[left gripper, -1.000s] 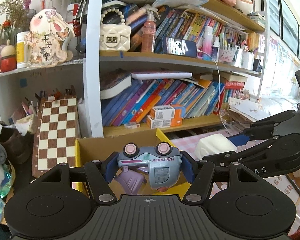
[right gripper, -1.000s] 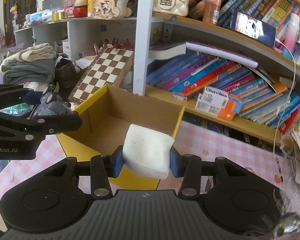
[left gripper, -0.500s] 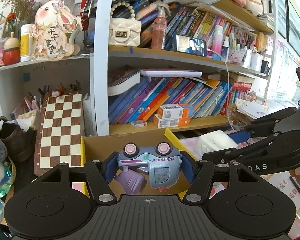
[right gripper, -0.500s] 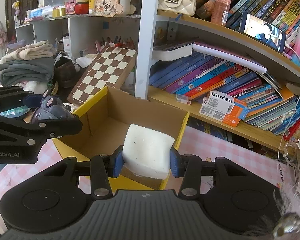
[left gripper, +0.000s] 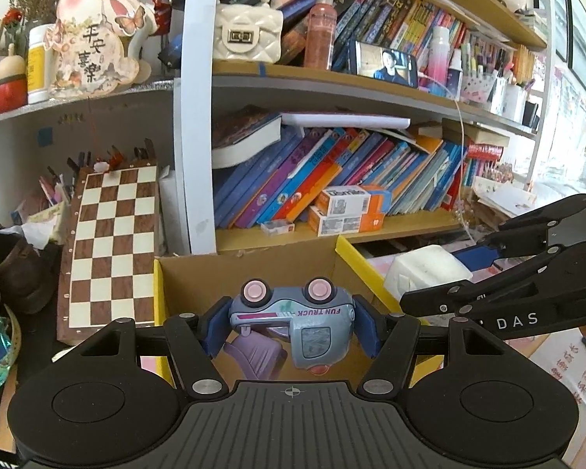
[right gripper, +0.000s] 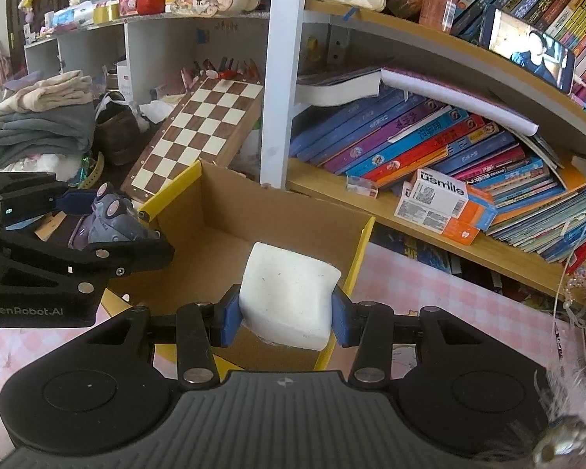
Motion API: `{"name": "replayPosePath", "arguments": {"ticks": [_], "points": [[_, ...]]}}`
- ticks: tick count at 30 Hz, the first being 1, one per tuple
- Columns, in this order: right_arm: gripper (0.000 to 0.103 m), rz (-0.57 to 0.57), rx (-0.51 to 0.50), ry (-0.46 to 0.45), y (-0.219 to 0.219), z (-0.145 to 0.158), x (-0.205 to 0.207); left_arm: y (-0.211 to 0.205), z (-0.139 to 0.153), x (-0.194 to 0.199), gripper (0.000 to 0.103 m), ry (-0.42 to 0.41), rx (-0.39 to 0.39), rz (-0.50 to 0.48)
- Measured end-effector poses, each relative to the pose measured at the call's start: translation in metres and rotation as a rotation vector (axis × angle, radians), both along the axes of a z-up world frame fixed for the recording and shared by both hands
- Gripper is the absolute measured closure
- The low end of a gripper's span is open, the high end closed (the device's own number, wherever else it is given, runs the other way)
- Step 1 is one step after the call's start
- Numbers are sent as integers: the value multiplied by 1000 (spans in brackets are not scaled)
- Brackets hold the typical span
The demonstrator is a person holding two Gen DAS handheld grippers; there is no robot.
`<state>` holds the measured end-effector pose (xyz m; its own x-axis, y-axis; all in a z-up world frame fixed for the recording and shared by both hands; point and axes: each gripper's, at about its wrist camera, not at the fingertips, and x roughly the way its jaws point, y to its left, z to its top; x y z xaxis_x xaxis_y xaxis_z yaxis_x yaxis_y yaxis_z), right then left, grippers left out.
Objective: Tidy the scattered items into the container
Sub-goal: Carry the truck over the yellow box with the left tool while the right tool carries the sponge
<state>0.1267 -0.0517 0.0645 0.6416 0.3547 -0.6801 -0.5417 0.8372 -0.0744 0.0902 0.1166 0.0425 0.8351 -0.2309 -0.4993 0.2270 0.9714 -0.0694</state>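
Two grippers loaded, both over the open brown cardboard box with yellow flaps (right gripper: 254, 215). Left gripper (left gripper: 289, 324): jaws clamped on an upside-down blue-grey plastic toy truck with pink wheels (left gripper: 293, 312), lower centre of the left view, above the box. Right gripper (right gripper: 285, 312): jaws clamped on a white foam block (right gripper: 287, 297), lower centre of the right view, at the box's near edge by the right flap.

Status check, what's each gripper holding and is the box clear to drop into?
Left gripper shut on toy truck. Right gripper shut on white foam block. Both over open cardboard box; nothing blocking.
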Motion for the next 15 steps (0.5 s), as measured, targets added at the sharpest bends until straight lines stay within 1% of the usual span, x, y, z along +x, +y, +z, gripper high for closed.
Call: {"name": "replayPosePath", "arguments": {"ticks": [9,15], "points": [[60,8,0,41,6,-15,20,3,-14,25,39,46,23,2],[60,25,1,67,12,-26,30,11,-27,43,39,91,31,30]]}}
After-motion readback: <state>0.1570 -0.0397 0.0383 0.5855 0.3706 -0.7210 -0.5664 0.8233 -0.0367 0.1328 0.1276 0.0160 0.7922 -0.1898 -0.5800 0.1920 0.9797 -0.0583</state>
